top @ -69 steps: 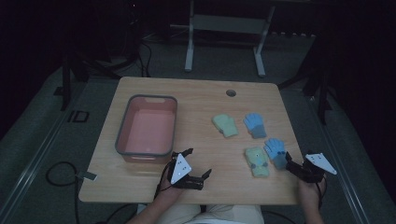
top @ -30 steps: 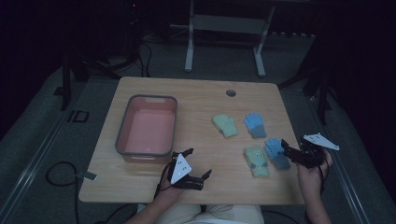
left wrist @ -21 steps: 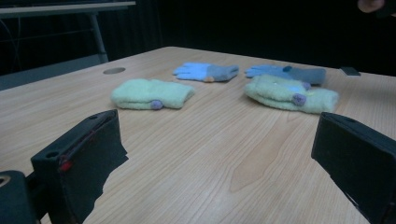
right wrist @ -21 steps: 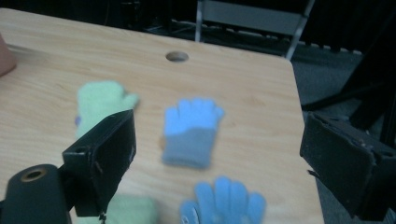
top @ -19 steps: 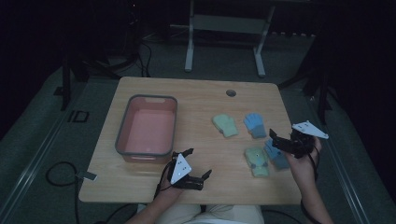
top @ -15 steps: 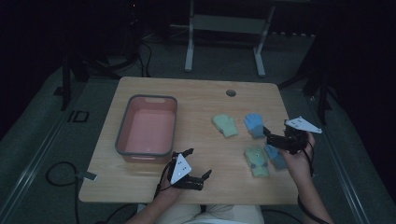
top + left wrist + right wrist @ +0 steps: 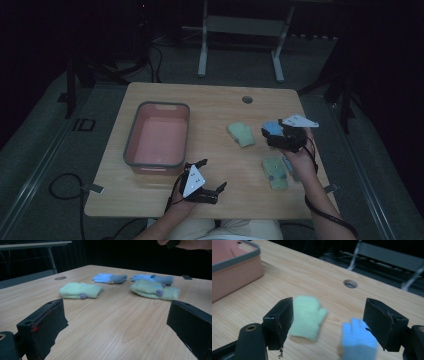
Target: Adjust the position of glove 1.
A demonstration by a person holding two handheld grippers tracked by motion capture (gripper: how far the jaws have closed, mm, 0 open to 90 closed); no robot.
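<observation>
Gloves lie scattered on the right half of the wooden table [image 7: 220, 105]: a pale green mitten [image 7: 242, 134] near the middle, a blue glove [image 7: 272, 128] just right of it, and nearer the person a second green mitten [image 7: 275, 173] with another blue glove [image 7: 291, 167] tucked against its right edge. The right gripper [image 7: 271, 136] hovers over the far blue glove, its grey three-cornered plate [image 7: 299, 121] on top. In the right gripper view its two black jaws stand spread wide, having just been closing a little; the blue glove [image 7: 358, 341] lies below and between them, the green mitten [image 7: 307, 316] beside the left jaw, and neither is pinched. Motion blur softens both gloves there.

The left gripper [image 7: 212, 176] sits by the near edge of the table, in front of the pink tub [image 7: 176, 161] with its grey rim, which stands on the left half. In the left gripper view its jaws are spread wide apart with only bare wood between them, and all four gloves lie farther off. A round hole [image 7: 247, 99] shows in the tabletop at the far side.
</observation>
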